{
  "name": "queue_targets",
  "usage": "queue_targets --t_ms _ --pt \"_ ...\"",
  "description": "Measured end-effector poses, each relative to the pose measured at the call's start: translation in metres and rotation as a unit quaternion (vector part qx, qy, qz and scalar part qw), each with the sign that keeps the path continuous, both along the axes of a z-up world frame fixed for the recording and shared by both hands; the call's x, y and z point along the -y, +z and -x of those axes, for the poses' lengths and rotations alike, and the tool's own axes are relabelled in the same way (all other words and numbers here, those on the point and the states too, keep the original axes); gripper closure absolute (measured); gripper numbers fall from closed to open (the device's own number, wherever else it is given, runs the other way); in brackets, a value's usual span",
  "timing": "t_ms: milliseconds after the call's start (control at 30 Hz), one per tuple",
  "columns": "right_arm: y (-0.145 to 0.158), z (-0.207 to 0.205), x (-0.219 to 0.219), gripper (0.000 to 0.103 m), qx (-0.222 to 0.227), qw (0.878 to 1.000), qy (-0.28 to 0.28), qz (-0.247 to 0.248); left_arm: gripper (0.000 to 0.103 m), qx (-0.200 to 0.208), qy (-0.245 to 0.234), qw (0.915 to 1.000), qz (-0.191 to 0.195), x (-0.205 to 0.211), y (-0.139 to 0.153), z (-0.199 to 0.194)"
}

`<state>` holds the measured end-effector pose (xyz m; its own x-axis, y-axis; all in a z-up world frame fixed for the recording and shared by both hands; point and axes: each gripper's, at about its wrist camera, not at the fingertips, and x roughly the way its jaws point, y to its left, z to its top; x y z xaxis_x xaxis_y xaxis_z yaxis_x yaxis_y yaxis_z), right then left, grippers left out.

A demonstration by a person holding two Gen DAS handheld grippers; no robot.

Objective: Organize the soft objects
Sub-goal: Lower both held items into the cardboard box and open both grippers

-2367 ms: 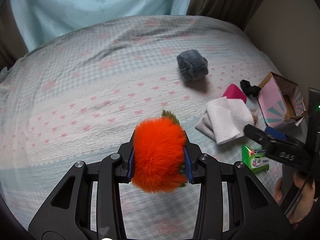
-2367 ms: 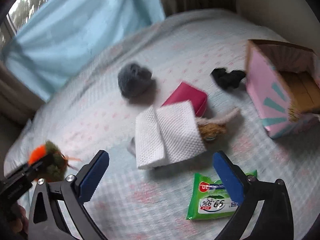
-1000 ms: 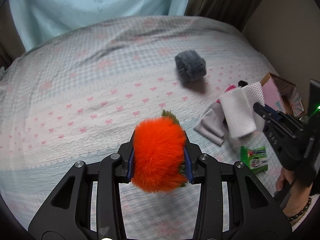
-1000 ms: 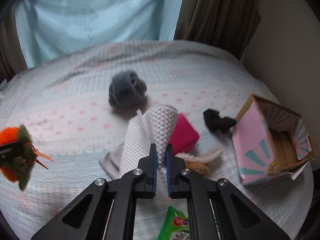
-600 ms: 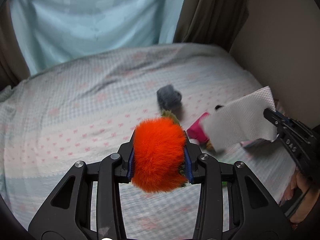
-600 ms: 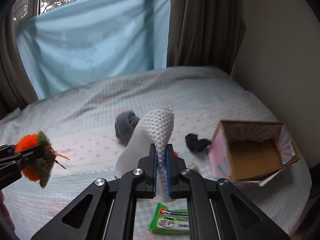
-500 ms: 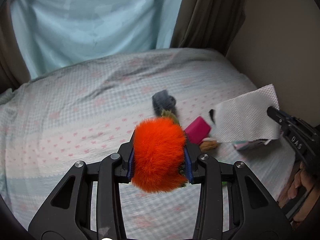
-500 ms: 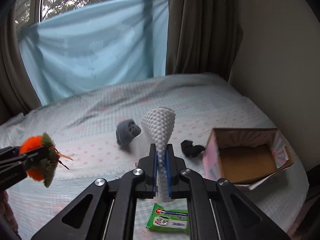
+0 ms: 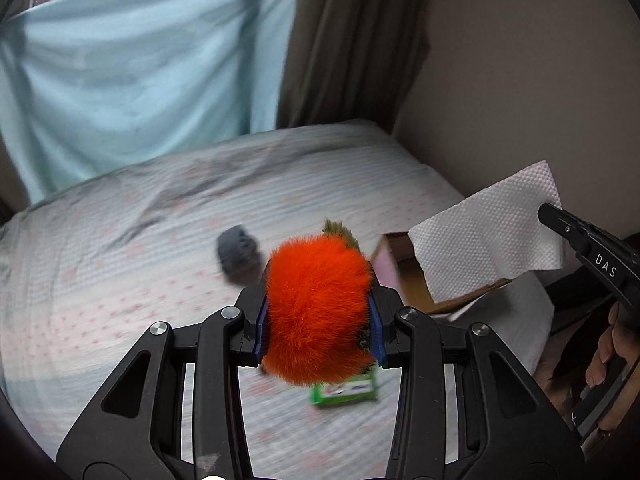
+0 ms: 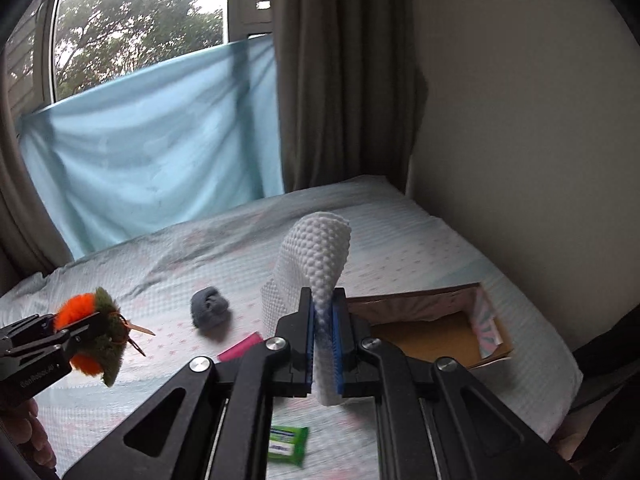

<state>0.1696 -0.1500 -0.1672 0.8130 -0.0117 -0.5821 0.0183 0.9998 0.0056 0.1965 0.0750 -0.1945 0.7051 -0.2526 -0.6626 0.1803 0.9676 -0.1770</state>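
My left gripper [image 9: 318, 314] clamps the orange plush [image 9: 316, 312] as before. My right gripper [image 10: 324, 344] stays pinched on the white cloth [image 10: 316, 256], which now hangs clear of the bed [image 9: 120, 264] instead of lying folded on it. Both hands have risen: more curtain [image 10: 344, 72] and window show. In the right view the open box [image 10: 436, 328] sits at 3 o'clock, the grey ball [image 10: 209, 307] at 9, the green pack [image 10: 286, 445] at 6.
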Motion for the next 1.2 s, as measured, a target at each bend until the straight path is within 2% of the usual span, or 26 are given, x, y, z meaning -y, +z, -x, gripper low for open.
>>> queue_targets --t_ms 300,467,600,800,1000,1200 --pt "0.004 -0.015 0.105 0.096 -0.019 1.0 0.006 -0.007 0.069 -0.014 -0.01 0.9999 0.001 0.13 -0.005 -0.028" --pt "-0.01 -0.036 0.159 0.096 -0.046 0.999 0.011 -0.006 0.069 -0.041 -0.01 0.9991 0.009 0.194 -0.027 -0.055" --pt "-0.03 -0.055 0.192 0.096 -0.072 0.997 0.016 -0.011 0.069 -0.067 -0.014 0.9977 -0.002 0.239 -0.052 -0.08" --pt "-0.071 -0.09 0.221 0.096 -0.119 0.992 0.025 -0.034 0.069 -0.118 -0.018 0.9927 -0.02 0.279 -0.097 -0.115" --pt "-0.12 -0.126 0.239 0.096 -0.171 0.982 0.032 -0.077 0.069 -0.176 -0.007 0.9841 -0.025 0.291 -0.15 -0.151" --pt "-0.168 -0.157 0.239 0.096 -0.218 0.968 0.046 -0.114 0.068 -0.216 -0.008 0.9751 -0.052 0.298 -0.196 -0.175"
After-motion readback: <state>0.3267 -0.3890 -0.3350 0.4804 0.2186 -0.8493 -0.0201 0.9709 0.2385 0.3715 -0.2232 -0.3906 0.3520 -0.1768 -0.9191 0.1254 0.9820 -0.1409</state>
